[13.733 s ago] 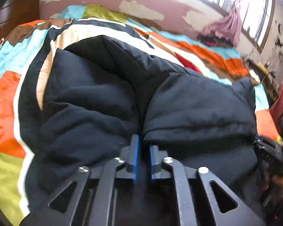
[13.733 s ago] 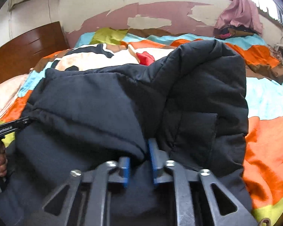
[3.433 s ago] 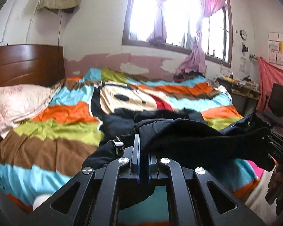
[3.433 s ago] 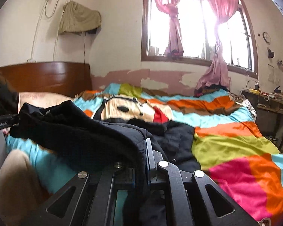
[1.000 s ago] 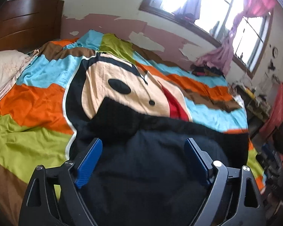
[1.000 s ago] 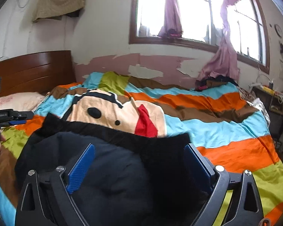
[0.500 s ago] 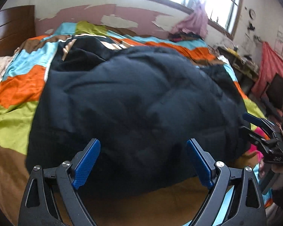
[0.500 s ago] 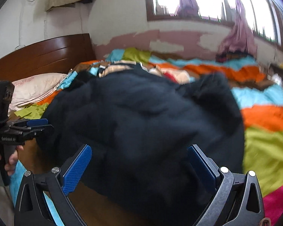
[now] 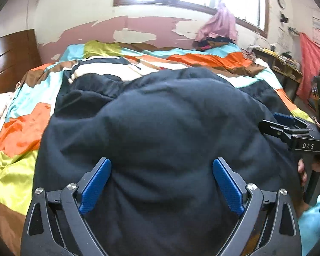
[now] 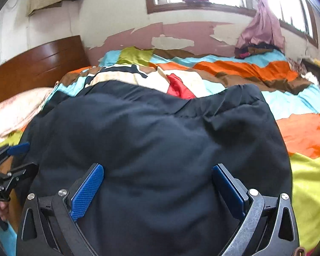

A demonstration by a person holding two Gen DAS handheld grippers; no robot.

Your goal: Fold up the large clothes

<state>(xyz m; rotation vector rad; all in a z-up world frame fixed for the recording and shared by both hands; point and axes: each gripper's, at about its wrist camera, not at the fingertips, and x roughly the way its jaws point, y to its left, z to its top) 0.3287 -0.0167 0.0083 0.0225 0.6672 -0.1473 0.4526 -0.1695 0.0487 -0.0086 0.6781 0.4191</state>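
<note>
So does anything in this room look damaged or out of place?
Yes: the wall behind the bed has its pink paint peeling in ragged patches. The black coat lies as a puffy mound on the quilt, one corner sticking up, not yet a flat fold.

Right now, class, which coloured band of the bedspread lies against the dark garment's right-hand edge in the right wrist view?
The yellow-green band, low at the right beside the dark garment; the orange band lies above it.
</note>
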